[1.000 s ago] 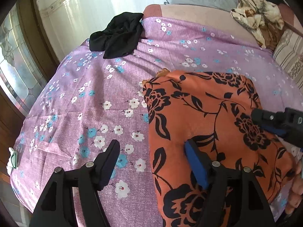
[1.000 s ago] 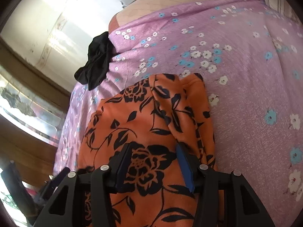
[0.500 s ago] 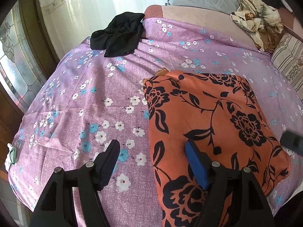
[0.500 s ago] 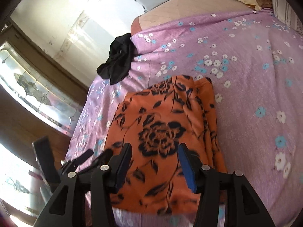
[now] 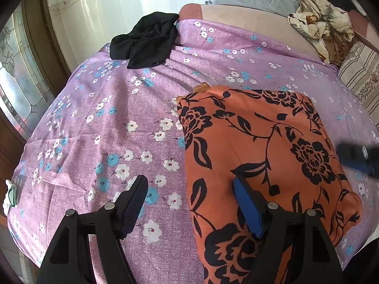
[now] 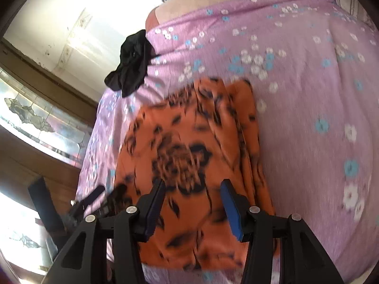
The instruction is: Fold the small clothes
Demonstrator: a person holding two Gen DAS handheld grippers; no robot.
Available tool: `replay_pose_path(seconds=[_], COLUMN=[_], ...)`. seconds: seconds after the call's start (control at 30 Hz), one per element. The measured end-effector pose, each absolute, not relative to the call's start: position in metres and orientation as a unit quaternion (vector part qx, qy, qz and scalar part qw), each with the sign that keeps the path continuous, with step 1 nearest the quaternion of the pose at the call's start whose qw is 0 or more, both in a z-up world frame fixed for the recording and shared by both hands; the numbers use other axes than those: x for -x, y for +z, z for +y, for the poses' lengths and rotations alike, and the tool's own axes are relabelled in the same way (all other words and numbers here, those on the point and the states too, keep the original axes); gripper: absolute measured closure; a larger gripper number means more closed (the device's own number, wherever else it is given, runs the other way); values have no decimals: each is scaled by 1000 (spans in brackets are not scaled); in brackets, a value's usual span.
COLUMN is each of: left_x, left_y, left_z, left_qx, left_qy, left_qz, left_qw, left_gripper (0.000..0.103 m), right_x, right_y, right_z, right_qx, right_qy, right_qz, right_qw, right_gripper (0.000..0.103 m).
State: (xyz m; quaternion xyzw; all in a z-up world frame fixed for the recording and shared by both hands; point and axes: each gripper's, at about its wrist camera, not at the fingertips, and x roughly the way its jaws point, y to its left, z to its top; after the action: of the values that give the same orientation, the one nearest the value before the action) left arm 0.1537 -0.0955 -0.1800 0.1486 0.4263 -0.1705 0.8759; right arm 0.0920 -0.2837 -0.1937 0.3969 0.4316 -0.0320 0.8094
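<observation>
On the bed point(image 5: 99, 127), folded orange floral garment point(image 5: 260, 146); black clothing point(image 5: 146, 37) beyond. Left tool point(image 5: 189, 203) and right tool point(image 6: 191, 203) spread wide, gripping nothing. Patterned pile point(image 5: 319, 26) only in left view.

The folded garment point(image 5: 260, 156) is orange, printed with black roses, leaves and trailing stems. The bedsheet point(image 5: 113, 118) beneath it is lilac-purple, scattered with small white blossoms and turquoise-blue ones. Beyond the garment, at the sheet's far edge, lies a crumpled cloth point(image 5: 146, 39) of plain black. To the far right of the garment a bundle point(image 5: 319, 28) is cream with brown print, and a pillow point(image 5: 362, 75) is beige with darker stripes. The left gripper point(image 5: 191, 206) is black with a blue pad.
</observation>
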Motion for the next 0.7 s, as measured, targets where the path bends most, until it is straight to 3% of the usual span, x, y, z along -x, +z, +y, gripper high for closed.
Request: replay_pose_path(seconds=[0.17, 0.33, 0.43, 0.7], left_x=[-155, -156, -157, -150], left_y=[-182, -185, -186, -181], left_z=[-95, -95, -95, -90], left_qx=[-148, -149, -151, -143], left_qy=[-174, -179, -176, -171], left_qz=[427, 425, 425, 427], left_qw=[875, 875, 875, 876], left_gripper=[26, 22, 21, 21], right_x=[-137, -179, -177, -140], right_y=[-195, -239, -237, -210], right_z=[-298, -313, -308, -299], right_qx=[-395, -406, -391, -385], right_qy=[-52, -76, -70, -62], right_qz=[434, 459, 445, 426], right_qw=[808, 787, 803, 816], right_gripper=[49, 48, 44, 43])
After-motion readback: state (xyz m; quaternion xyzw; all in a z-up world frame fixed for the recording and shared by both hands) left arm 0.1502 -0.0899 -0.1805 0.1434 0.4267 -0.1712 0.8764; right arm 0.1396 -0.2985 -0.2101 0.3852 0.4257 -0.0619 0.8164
